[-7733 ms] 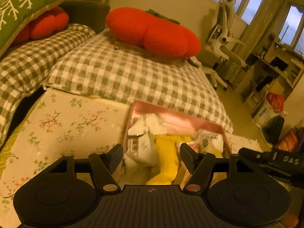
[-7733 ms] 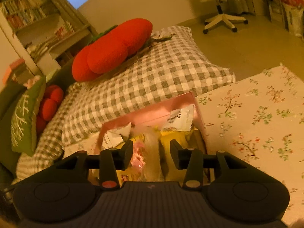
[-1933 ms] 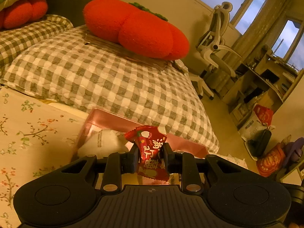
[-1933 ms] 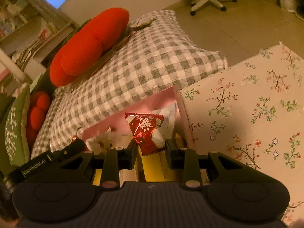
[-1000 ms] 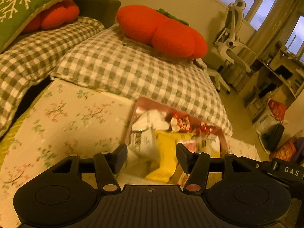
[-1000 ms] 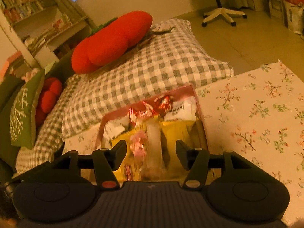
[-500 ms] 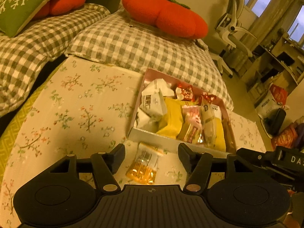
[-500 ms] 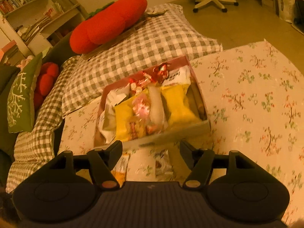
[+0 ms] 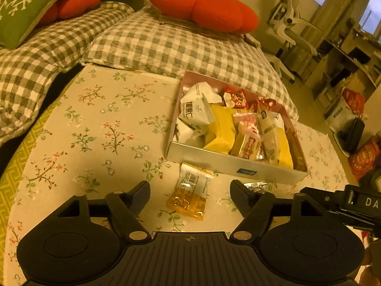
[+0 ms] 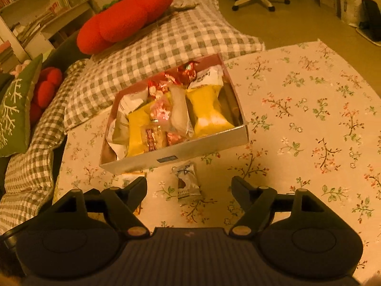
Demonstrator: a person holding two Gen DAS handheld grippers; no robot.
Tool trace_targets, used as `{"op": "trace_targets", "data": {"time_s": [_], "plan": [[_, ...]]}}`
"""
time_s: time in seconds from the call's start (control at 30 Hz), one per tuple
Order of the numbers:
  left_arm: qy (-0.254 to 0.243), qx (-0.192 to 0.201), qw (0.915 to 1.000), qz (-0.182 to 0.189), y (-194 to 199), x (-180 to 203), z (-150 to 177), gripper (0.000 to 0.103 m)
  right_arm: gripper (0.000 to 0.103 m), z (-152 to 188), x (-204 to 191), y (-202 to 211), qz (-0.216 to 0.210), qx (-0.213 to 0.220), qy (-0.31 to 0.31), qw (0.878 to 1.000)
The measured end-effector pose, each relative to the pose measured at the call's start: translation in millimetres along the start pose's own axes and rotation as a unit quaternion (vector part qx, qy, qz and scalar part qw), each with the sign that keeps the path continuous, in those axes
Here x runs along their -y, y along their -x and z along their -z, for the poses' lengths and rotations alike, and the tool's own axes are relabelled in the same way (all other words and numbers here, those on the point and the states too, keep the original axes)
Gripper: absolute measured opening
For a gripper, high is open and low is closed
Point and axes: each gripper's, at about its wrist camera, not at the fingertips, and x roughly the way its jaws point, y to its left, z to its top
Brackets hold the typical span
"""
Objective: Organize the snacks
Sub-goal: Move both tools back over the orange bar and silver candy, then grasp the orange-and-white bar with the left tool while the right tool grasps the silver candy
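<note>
Left wrist: right tool (image 9: 352,205) reads "DA".

Two packets (image 10: 187,181) before snack box (image 10: 176,158)

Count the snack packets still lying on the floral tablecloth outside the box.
2. An orange-and-clear packet lies just in front of the pink-lined box, ahead of the left claw. A small silver packet lies beside it, ahead of the right claw. None seems hidden.

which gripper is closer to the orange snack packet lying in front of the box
Left. The left gripper is open right over the orange snack packet. The right gripper instead frames the silver packet, with the orange one at its left finger.
</note>
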Motion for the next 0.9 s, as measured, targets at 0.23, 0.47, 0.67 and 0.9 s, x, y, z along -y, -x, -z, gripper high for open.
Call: {"op": "trace_targets", "data": {"time_s": [0.23,0.47,0.67,0.9], "plan": [[-0.015,-0.009,0.9998,-0.008,-13,0,-1,0.079,0.081,0,2,-11,-0.001,-0.010,0.009,1.000],[-0.016,-0.025,0.9993,-0.021,-32,-6,-3,0.080,0.083,-5,12,-18,0.015,-0.014,0.007,1.000],[-0.037,-0.034,0.9986,-0.018,-45,1,0,0.082,0.084,-4,15,-31,0.036,-0.025,0.017,0.999],[-0.046,-0.050,0.9976,-0.012,-72,9,6,0.087,0.084,0,1,-46,0.044,-0.034,0.059,0.997]]}}
